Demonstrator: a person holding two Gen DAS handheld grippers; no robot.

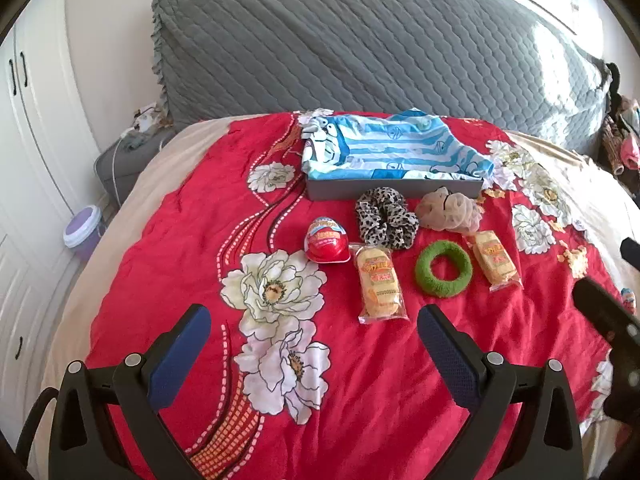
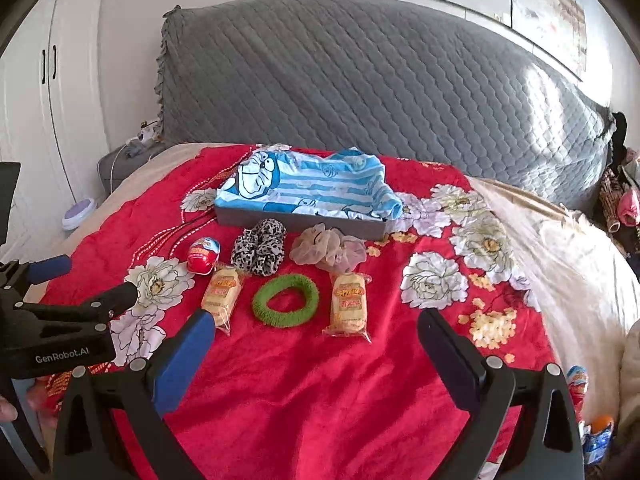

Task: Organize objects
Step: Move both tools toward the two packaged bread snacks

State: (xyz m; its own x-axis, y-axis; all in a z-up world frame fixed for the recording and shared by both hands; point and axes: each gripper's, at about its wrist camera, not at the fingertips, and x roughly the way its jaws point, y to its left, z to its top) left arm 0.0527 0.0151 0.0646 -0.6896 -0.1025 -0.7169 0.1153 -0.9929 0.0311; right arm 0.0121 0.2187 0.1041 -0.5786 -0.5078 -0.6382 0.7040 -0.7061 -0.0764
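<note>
On the red flowered bedspread (image 1: 360, 380) lie a red egg-shaped toy (image 1: 327, 240), a leopard scrunchie (image 1: 385, 216), a beige scrunchie (image 1: 448, 212), a green hair ring (image 1: 443, 269) and two wrapped cakes (image 1: 379, 282) (image 1: 495, 262). Behind them a grey box (image 1: 394, 188) holds a blue striped cloth (image 1: 390, 148). My left gripper (image 1: 314, 330) is open and empty, short of the items. My right gripper (image 2: 316, 334) is open and empty, just in front of the green ring (image 2: 286, 300) and the cakes (image 2: 223, 292) (image 2: 349, 304). The left gripper also shows in the right wrist view (image 2: 86, 284).
A grey quilted headboard (image 1: 360, 40) rises behind the bed. White wardrobe doors (image 1: 24, 120) and a purple-lidded tub (image 1: 82, 230) stand to the left. Another egg toy (image 2: 578, 380) and a bottle (image 2: 598, 434) lie at the right bed edge.
</note>
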